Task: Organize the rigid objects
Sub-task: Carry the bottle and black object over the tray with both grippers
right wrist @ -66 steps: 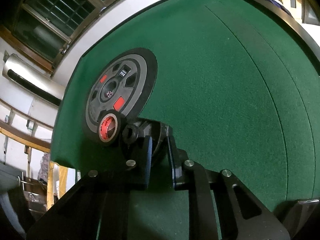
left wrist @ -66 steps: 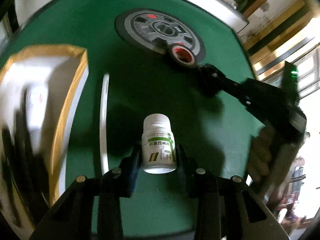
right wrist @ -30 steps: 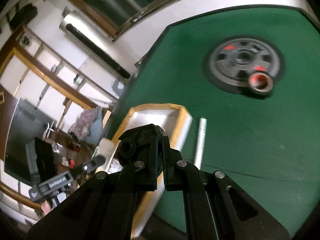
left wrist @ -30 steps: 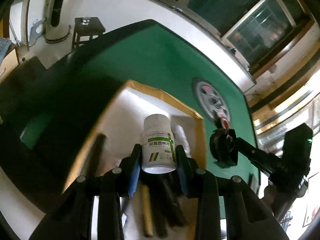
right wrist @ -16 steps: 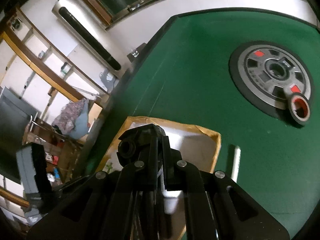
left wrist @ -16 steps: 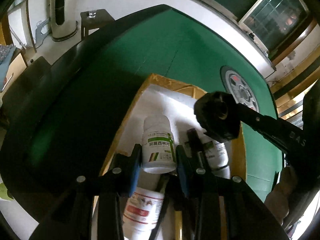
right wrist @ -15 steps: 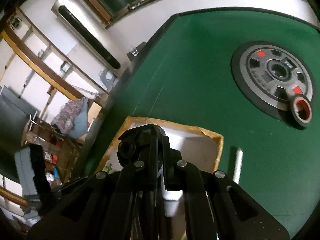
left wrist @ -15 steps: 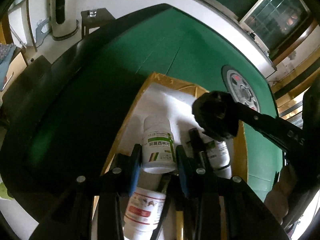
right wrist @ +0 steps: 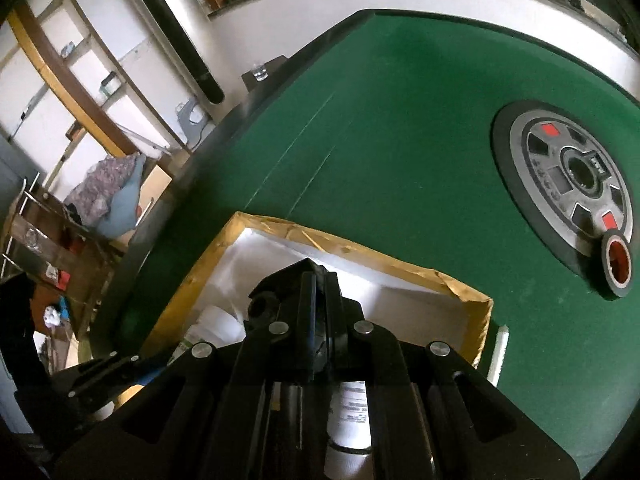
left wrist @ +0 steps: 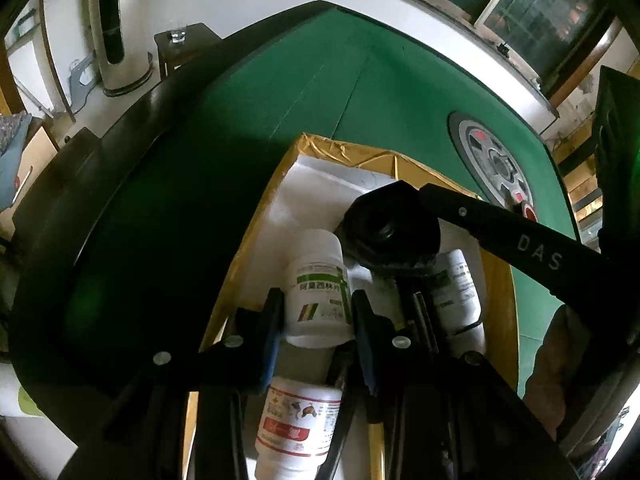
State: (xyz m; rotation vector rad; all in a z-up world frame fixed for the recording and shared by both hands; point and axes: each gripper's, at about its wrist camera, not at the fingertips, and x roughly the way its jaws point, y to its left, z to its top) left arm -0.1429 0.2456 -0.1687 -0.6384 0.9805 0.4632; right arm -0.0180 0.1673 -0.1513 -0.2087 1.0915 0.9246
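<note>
My left gripper [left wrist: 316,312] is shut on a white pill bottle [left wrist: 319,286] with a green label, held over the white box with yellow taped rim [left wrist: 344,150]. My right gripper [right wrist: 316,300] is shut on a black angular part [right wrist: 280,292], also over the box [right wrist: 360,252]; that part shows in the left wrist view [left wrist: 392,224] just right of my bottle. Inside the box lie a red-labelled white bottle [left wrist: 298,428] and a green-labelled white bottle [left wrist: 460,292].
A grey weight plate [right wrist: 568,184] lies on the green felt table [right wrist: 400,120], with a red-cored tape roll [right wrist: 618,266] on its near edge. A white stick [right wrist: 500,354] lies right of the box. The table's dark rim [left wrist: 120,160] runs on the left.
Both grippers have moved down and closer over the box, each still holding its object. The black part now sits nearer my left bottle.
</note>
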